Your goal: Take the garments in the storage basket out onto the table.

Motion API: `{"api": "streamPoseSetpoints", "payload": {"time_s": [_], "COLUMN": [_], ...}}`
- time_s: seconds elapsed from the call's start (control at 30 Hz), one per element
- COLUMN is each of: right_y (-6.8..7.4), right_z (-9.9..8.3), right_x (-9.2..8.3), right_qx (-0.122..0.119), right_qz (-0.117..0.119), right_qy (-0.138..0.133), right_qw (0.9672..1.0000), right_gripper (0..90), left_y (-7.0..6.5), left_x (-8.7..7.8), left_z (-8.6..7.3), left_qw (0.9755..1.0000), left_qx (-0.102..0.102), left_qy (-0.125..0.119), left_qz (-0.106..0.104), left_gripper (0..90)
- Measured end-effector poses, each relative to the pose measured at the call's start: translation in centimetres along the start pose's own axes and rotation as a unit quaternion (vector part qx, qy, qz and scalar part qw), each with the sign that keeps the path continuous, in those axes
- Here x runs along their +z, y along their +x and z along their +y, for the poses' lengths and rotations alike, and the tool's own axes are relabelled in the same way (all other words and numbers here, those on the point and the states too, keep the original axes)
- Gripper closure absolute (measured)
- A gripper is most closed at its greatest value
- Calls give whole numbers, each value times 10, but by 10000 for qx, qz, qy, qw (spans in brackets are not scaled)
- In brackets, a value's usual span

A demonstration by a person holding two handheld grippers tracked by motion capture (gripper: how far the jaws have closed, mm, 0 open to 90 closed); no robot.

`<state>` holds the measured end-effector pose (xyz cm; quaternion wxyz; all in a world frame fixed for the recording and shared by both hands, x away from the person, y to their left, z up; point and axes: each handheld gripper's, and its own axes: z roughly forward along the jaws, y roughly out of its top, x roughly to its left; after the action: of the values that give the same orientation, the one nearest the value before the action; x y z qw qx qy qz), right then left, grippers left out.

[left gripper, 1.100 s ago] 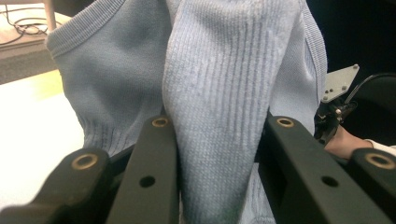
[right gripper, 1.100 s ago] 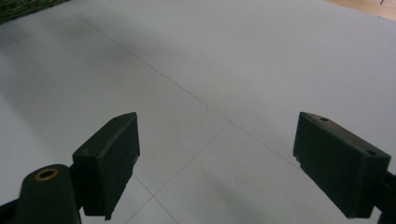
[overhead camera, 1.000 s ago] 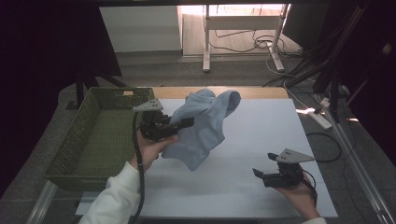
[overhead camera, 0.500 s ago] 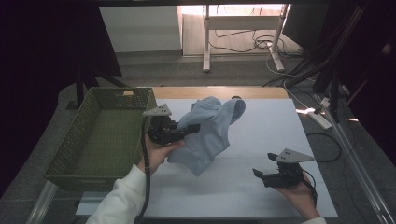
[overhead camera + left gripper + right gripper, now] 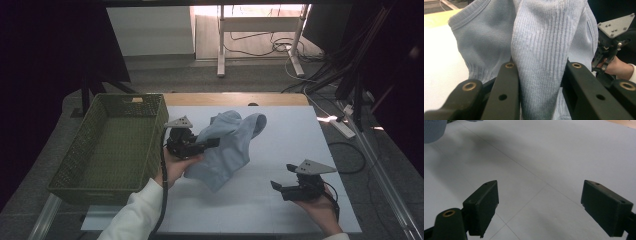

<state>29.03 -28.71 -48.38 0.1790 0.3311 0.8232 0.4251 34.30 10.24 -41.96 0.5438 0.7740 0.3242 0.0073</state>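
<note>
Lowered and drawn toward the person since the earlier frame, left gripper (image 5: 212,143) clamped on a fold of light-blue knit sweater (image 5: 227,147) hanging to the white table (image 5: 300,135) beside the green basket (image 5: 107,145), right gripper (image 5: 280,189) gaping empty, likelier lay-out than binning.

A green woven basket (image 5: 107,145) stands at the table's left edge, partly overhanging it. The table (image 5: 295,135) has a white sheet over its top, with a bare wooden strip (image 5: 235,99) along the far edge. Beyond it, white stand legs (image 5: 220,45) and cables (image 5: 320,75) lie on the floor.
</note>
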Motion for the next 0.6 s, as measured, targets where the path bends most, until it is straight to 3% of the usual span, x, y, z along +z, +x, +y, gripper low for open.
{"api": "streamPoseSetpoints", "payload": {"time_s": [0.47, 0.6], "right_y": [0, 0], "right_z": [-1, -1], "right_x": [1, 0], "right_qx": [-15, -7], "right_qz": [-12, -27], "right_qy": [21, 15], "right_qw": [10000, 10000], "right_gripper": [150, 150], "left_y": [10, 11], "left_x": [29, 38], "left_z": [-14, -20], "left_qw": [9989, 9975], "left_qx": [-173, -102], "left_qy": [431, 678], "left_qz": [91, 177], "left_gripper": [741, 737]}}
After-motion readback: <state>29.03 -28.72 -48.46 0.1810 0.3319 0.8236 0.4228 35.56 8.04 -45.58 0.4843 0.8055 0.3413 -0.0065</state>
